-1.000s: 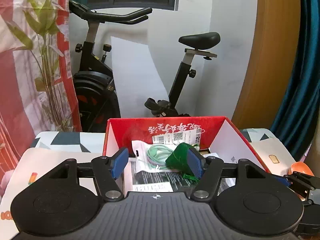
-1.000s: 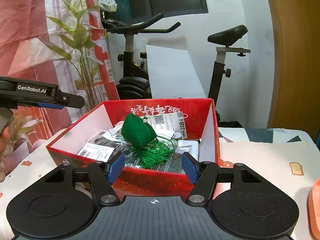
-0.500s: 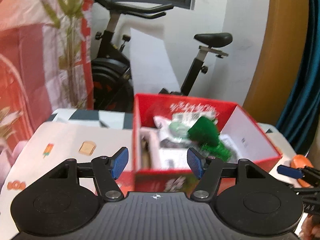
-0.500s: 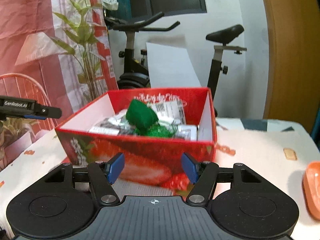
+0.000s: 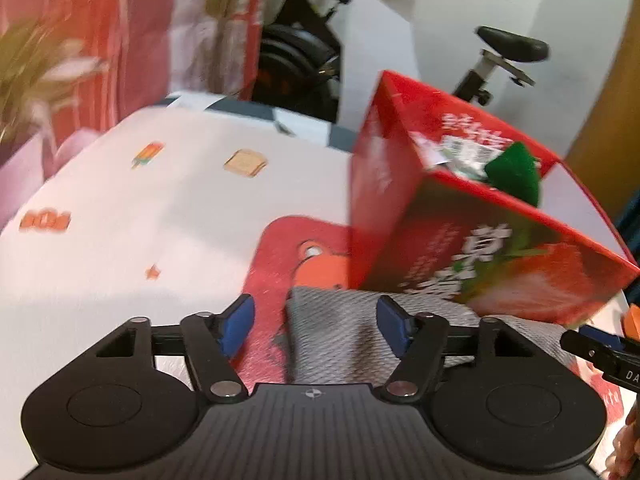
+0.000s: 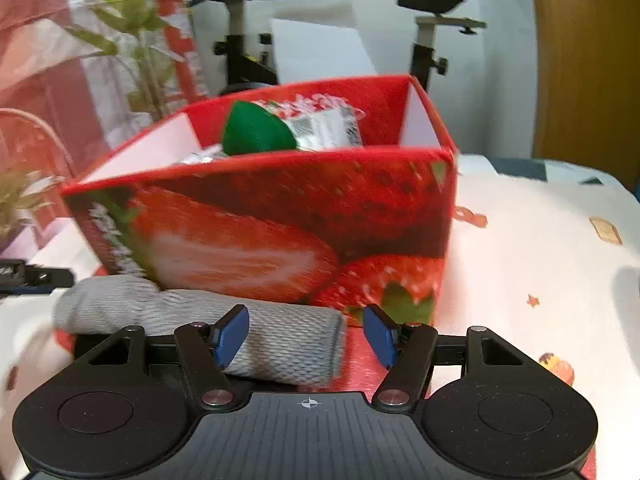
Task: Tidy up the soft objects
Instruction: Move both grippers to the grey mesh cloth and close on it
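The red strawberry-printed box (image 6: pixel 280 232) already holds some of the goods: a green soft object (image 6: pixel 256 136) sits at the top of the pile inside, next to plastic-wrapped packets with barcode labels (image 6: pixel 324 128). That part of the sorting looks done. What appears left is the grey knitted cloth (image 6: pixel 224 328), which lies outside the box on the table (image 5: pixel 132 240), just in front of the box's near wall and seemingly touching it at the base. It rests partly on a flat red printed sheet (image 5: pixel 276 264) spread on the white patterned tablecloth.

The cloth is ribbed, pale grey and looks rolled or folded into a soft tube; from the right wrist view it runs left to right, one end lying between the fingers. From the left wrist view (image 5: pixel 340 332) it looks crumpled and limp, so it will likely sag and fold when lifted.

The left tongs (image 5: pixel 316 322) stand wide apart, holding nothing, low over the cloth's near edge. The right tongs (image 6: pixel 306 334) are also spread wide and empty, with the cloth's right end lying in the gap between them. The frames are blurred, so finer detail of the weave is hard to tell. By my judgement the next step is gripping this cloth and putting it into the box.
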A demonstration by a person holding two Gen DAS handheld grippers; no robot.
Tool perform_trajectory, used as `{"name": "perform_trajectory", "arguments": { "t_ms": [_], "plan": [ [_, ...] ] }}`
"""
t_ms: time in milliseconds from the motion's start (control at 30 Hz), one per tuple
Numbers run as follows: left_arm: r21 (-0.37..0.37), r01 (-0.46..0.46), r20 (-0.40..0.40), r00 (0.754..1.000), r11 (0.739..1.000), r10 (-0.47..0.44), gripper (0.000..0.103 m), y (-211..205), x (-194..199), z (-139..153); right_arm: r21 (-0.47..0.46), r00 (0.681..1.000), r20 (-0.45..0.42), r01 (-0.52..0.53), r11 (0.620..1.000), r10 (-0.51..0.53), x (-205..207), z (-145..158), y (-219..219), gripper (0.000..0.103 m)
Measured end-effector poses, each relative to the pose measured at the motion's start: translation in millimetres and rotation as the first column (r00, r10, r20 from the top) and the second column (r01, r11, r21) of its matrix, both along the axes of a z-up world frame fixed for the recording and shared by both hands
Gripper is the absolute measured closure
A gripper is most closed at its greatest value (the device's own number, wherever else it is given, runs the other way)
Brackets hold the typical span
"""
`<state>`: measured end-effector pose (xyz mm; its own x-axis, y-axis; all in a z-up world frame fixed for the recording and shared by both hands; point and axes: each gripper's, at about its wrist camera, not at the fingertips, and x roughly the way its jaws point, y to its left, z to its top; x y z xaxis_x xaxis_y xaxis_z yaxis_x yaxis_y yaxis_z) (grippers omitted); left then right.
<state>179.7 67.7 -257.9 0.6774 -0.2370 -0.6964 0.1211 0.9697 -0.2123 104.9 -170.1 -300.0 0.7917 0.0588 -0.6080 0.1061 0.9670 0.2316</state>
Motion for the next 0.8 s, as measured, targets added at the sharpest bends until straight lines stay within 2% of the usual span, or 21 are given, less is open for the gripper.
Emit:
{"name": "perform_trajectory", "arguments": {
  "t_ms": [167, 267, 333, 500, 633, 700, 800],
  "plan": [
    [-0.038, -0.016, -0.020, 1.000, 0.999, 0.015, 0.030, 7.7, 7.0, -12.6, 0.091, 0.998, -0.044, 0.047, 0.995, -0.044, 6.2, -18.9, -5.8, 0.043],
    [-0.111, -0.014, -0.046, 0.999, 0.994, 0.009, 0.027, 9.1, 10.7, -19.2, 0.092, 0.998, -0.054, 0.036, 0.995, -0.031, 8.4, -23.8, -1.8, 0.043],
    [-0.133, -0.011, -0.061, 0.998, 0.991, 0.003, 0.027, 7.2, 13.4, -23.1, 0.090, 0.998, -0.056, 0.033, 0.995, -0.028, 9.5, -25.2, -0.4, 0.043],
    [-0.102, 0.008, -0.035, 0.999, 0.995, -0.012, 0.022, -3.9, 9.9, -26.1, 0.081, 0.998, -0.057, 0.025, 0.996, -0.021, 13.8, -25.6, 0.9, 0.041],
    [-0.050, 0.027, -0.021, 0.999, 0.998, -0.028, 0.023, -11.7, 7.8, -27.9, 0.072, 0.998, -0.056, 0.020, 0.997, -0.016, 14.8, -24.8, 3.6, 0.041],
    [-0.044, 0.030, -0.020, 0.999, 0.999, -0.031, 0.026, -13.1, 6.5, -27.9, 0.076, 0.998, -0.058, 0.018, 0.997, -0.014, 15.5, -24.2, 4.8, 0.042],
    [-0.080, 0.043, -0.033, 0.998, 0.996, -0.046, 0.033, -9.7, 6.0, -26.6, 0.080, 0.998, -0.062, 0.009, 0.997, -0.004, 16.0, -23.6, 5.4, 0.044]
  ]
}}
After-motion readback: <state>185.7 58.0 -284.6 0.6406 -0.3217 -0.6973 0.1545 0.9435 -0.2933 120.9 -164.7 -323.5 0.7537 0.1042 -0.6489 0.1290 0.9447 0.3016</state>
